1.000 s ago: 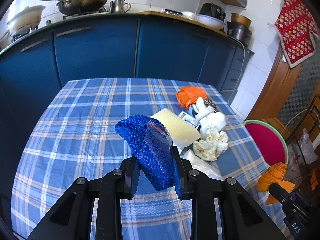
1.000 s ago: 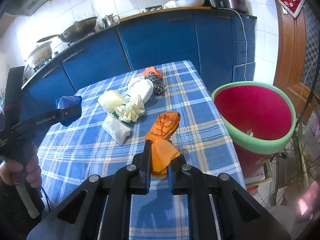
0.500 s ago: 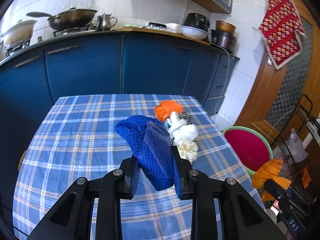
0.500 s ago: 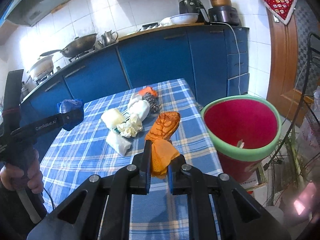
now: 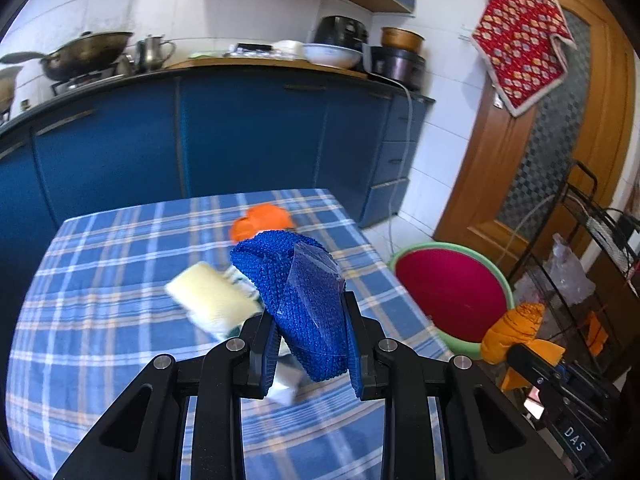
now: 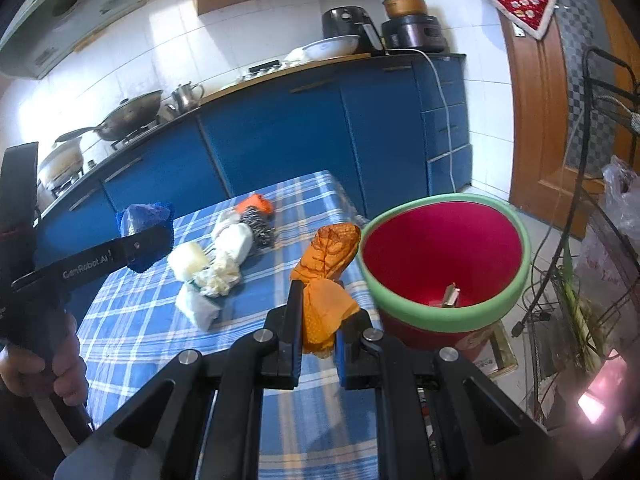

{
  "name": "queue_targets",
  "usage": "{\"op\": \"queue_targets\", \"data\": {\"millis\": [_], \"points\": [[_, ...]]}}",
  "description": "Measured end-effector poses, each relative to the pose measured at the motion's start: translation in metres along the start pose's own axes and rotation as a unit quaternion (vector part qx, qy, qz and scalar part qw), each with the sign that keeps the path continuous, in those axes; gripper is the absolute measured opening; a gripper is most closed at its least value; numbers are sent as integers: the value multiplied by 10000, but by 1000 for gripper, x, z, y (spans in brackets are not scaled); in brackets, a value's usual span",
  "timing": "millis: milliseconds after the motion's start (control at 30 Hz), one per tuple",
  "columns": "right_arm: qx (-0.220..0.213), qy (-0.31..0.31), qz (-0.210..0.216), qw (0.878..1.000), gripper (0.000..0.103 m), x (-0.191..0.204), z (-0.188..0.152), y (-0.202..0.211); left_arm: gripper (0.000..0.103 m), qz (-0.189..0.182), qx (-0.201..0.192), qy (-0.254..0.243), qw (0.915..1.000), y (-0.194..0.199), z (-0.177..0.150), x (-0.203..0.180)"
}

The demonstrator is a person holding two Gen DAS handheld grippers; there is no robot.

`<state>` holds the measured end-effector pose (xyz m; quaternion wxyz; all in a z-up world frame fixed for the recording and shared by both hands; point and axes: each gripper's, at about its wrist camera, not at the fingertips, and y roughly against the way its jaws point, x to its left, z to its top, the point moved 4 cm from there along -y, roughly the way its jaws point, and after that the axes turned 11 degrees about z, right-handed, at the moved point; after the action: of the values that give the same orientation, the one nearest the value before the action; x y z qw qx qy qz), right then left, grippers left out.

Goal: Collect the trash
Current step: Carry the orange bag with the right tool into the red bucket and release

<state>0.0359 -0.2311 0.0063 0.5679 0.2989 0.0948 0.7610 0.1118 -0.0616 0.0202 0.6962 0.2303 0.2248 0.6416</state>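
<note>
My right gripper (image 6: 318, 336) pinches the orange wrapper (image 6: 326, 280), its long axis running forward, tip almost at the near rim of the red bin (image 6: 444, 316) just off the bench's right edge. My left gripper (image 5: 310, 344), farther from the bin, clamps the blue mesh (image 5: 296, 292) over the bench (image 5: 100, 320).

right tongs (image 6: 316, 336) | orange wad (image 6: 326, 280) carried nearer bin (image 6: 448, 312) | both views swung right
</note>
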Motion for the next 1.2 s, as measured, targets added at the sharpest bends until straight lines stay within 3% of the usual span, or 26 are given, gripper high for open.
{"op": "queue_targets", "data": {"millis": [400, 733, 1200], "points": [[-125, -419, -464, 9980, 15, -61, 10, -4, 29, -544, 84, -639, 9964, -37, 10, -86], [-76, -768, -774, 9940, 15, -114, 10, -18, 29, -899, 418, -1045, 9896, -83, 4, -154], [52, -1090, -933, 9896, 15, -160, 4, -43, 29, -954, 916, -1277, 9830, -133, -15, -189]]}}
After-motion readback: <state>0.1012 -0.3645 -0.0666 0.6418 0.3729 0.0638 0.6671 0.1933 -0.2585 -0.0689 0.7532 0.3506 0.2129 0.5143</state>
